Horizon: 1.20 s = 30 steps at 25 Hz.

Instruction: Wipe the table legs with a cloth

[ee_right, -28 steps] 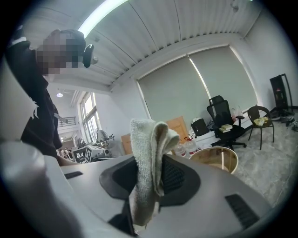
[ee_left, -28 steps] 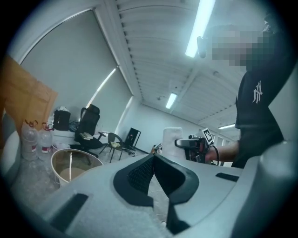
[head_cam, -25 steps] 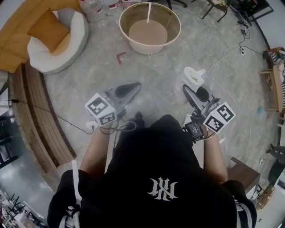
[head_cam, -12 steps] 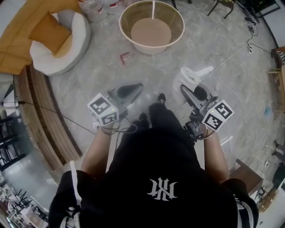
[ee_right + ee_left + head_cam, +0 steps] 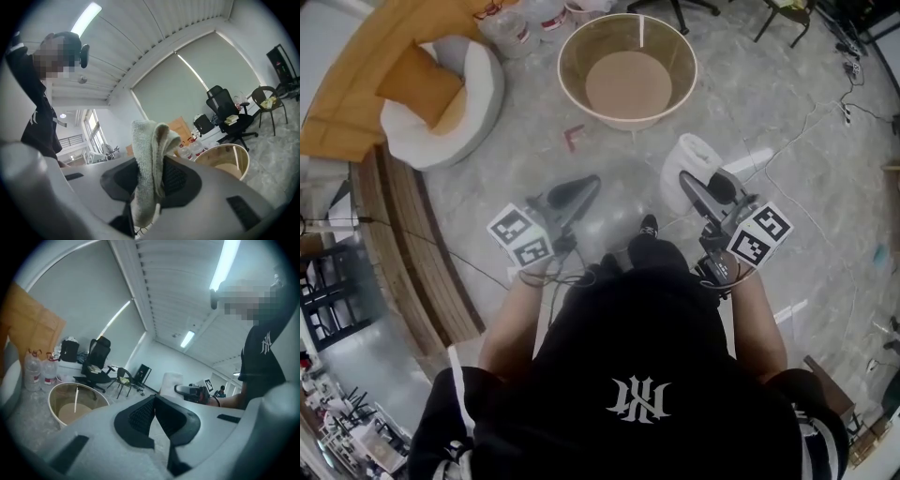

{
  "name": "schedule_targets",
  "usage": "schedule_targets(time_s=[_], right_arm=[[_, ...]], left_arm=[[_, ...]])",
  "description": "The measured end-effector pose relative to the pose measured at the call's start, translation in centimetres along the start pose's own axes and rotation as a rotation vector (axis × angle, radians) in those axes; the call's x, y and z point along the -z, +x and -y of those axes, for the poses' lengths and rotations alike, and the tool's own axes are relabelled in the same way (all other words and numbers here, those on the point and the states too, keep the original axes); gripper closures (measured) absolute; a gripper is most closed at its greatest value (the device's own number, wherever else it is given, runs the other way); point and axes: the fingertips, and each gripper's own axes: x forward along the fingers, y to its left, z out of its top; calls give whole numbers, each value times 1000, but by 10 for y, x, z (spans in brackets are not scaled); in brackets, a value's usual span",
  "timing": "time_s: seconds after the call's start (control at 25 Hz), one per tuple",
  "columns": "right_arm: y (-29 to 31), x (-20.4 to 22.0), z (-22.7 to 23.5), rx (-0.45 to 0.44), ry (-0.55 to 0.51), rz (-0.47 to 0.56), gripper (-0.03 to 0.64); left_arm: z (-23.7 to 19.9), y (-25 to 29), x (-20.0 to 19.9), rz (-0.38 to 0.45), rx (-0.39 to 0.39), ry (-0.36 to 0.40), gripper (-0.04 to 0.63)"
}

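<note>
- Left gripper (image 5: pixel 577 190), centre-left of frame: jaws seen pressed together, nothing held.
- Round rimmed table (image 5: pixel 570 70), upper centre: found slightly lower and larger in frame than 1 s earlier.
- Shoe (image 5: pixel 649 226), below table: newly seen stepped forward. Approach to table judged under way.
- Table legs: hidden from above in all views.
- Right gripper (image 5: pixel 692 192), centre-right: clamped on cloth (image 5: pixel 691 157). Cloth bunched, standing up past jaws, hold unchanged.
- Wiping judged not yet started.
</note>
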Motion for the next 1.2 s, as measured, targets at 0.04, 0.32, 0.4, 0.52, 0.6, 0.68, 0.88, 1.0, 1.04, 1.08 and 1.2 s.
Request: schedule_targets(time_s=[0.04, 0.32, 0.4, 0.52, 0.6, 0.68, 0.88, 1.0, 1.04, 1.08, 1.2], right_arm=[[-2, -2, 7, -7, 16, 5, 514], [-4, -12, 62, -26, 50, 28, 515], [-3, -14, 74, -5, 51, 44, 515], [-3, -10, 89, 22, 76, 60, 514], [-3, -6, 91, 20, 101, 75, 515], [-2, -3, 88, 6, 111, 82, 515], [3, 5, 89, 51, 125, 68, 515], [20, 2, 85, 104, 111, 53, 514], [28, 0, 83, 120, 102, 48, 514], [36, -2, 81, 137, 94, 45, 514], [64, -4, 74, 204, 97, 53, 514]], left_arm=[[0, 7, 1, -16, -6, 10, 591], [-13, 36, -13, -61, -67, 5, 591], [-16, 39, -18, -75, -77, 9, 591], [-19, 44, -26, -87, -88, 32, 591], [-22, 46, -31, -93, -86, 50, 591], [-27, 47, -32, -107, -79, 67, 591], [-48, 48, -41, -88, -28, 57, 591], [-73, 43, -53, -68, 28, 54, 591], [-84, 41, -57, -66, 43, 49, 591], [-95, 39, -60, -62, 57, 43, 591], [-121, 26, -77, -54, 106, 46, 591]])
